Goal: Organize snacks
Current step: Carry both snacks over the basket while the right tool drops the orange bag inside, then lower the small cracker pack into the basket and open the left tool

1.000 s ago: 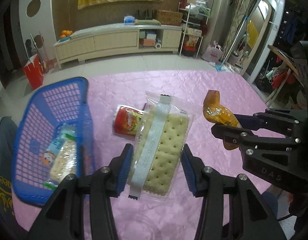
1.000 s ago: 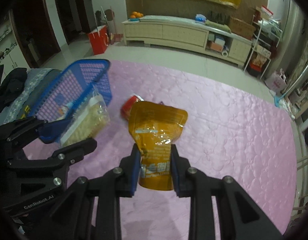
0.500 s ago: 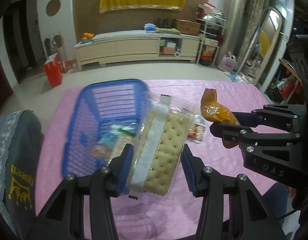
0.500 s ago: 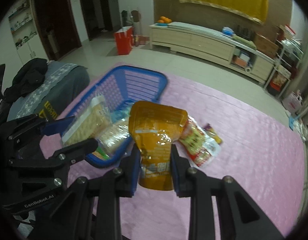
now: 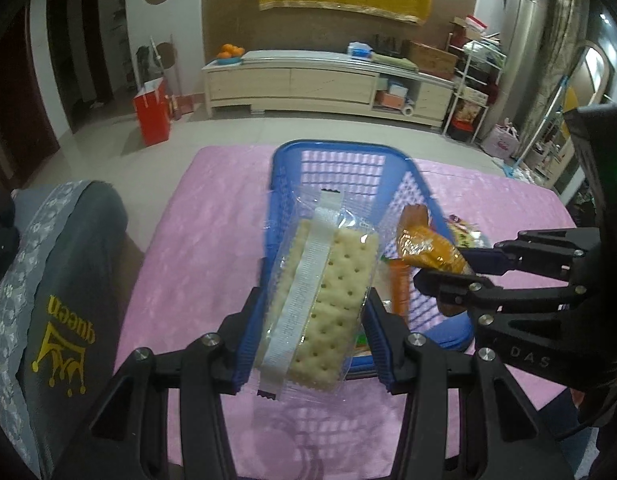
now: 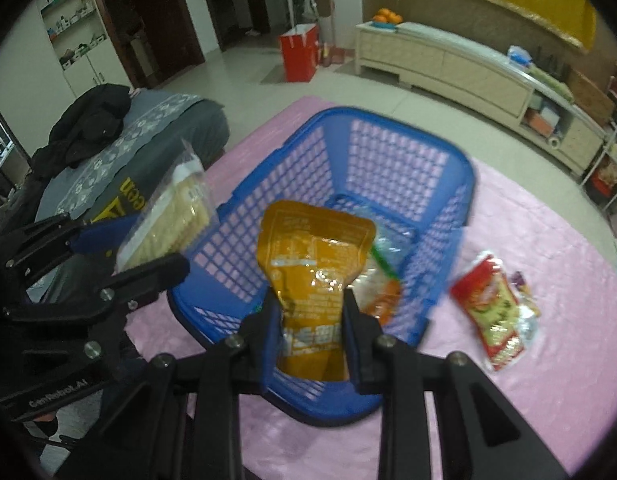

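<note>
My left gripper (image 5: 312,332) is shut on a clear pack of crackers (image 5: 328,292) and holds it above the near end of the blue basket (image 5: 340,156). My right gripper (image 6: 310,336) is shut on an orange snack pouch (image 6: 312,264) and holds it over the same basket (image 6: 392,120). The pouch also shows in the left wrist view (image 5: 428,248), and the cracker pack in the right wrist view (image 6: 172,216). A few wrapped snacks lie inside the basket (image 6: 382,296). A red snack packet (image 6: 492,312) lies on the pink tablecloth, right of the basket.
The pink tablecloth (image 5: 212,240) covers the table. A grey chair back with a gold crown print (image 5: 56,300) stands at the table's left edge. A long sideboard (image 5: 308,80) and a red bag (image 5: 150,110) stand across the room.
Both grippers have swung left with their snacks and now hang over the blue basket. The red packet has passed to the right of the basket in view.
</note>
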The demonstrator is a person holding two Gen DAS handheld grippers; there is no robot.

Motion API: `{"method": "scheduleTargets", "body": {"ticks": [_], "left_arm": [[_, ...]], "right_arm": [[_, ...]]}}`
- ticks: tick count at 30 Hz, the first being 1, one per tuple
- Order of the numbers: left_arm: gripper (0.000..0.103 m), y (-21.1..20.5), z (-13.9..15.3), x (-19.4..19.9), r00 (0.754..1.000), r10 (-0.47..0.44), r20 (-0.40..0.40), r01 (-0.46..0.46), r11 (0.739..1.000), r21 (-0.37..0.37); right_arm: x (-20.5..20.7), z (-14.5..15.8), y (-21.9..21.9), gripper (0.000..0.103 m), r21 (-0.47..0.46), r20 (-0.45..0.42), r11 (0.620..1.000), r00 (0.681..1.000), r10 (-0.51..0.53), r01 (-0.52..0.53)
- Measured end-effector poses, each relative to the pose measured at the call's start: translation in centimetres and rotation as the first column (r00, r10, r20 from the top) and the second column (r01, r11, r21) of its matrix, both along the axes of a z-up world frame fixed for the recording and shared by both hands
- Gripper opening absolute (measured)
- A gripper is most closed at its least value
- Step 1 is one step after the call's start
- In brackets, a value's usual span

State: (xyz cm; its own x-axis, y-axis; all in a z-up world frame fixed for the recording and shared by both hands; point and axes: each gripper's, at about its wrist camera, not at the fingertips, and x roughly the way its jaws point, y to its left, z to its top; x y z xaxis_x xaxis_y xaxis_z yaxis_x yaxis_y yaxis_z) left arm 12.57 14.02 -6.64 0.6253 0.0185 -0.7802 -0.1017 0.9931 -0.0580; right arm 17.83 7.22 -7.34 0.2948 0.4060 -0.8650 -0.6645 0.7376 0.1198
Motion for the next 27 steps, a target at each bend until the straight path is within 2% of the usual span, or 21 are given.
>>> {"method": "scheduleTargets", "body": {"ticks": [8, 10, 13, 14, 16, 21, 27], "left_arm": [[0.046, 3.6, -0.5, -0.6, 0.998, 0.056, -0.01, -0.057, 0.998, -0.016], [0.046, 3.9, -0.6, -0.8, 0.998, 0.064, -0.012, -0.064, 0.998, -0.02], [0.046, 4.6, -0.9, -1.0, 0.997, 0.073, -0.016, -0.073, 0.997, -0.029], [0.046, 4.5, -0.9, -1.1, 0.997, 0.074, -0.017, -0.074, 0.997, -0.03], [0.046, 4.3, -0.9, -1.4, 0.997, 0.072, -0.017, -0.072, 0.997, -0.032], [0.046, 4.1, -0.4, -1.8, 0.998, 0.06, -0.01, -0.06, 0.998, -0.035], [0.046, 3.1, 0.1, -1.0, 1.0, 0.026, 0.005, -0.026, 0.999, -0.042]], "right_arm": [[-0.3, -2.6, 3.8, 0.035, -0.036, -0.062, 0.998, 0.997, 0.041, -0.043], [-0.4, -3.0, 4.6, 0.042, -0.037, -0.08, 0.998, 0.995, 0.053, -0.056], [-0.9, -2.9, 5.4, 0.055, -0.061, -0.049, 0.995, 0.996, 0.073, -0.076], [-1.0, -2.9, 5.6, 0.063, -0.071, -0.04, 0.994, 0.996, 0.074, -0.077], [-1.3, -2.8, 5.4, 0.071, -0.07, -0.048, 0.994, 0.996, 0.075, -0.078], [-1.2, -2.0, 4.1, 0.077, -0.059, -0.04, 0.997, 0.998, 0.041, -0.043], [-0.7, -0.3, 1.2, 0.078, -0.046, 0.003, 0.999, 1.0, -0.027, 0.027]]}}
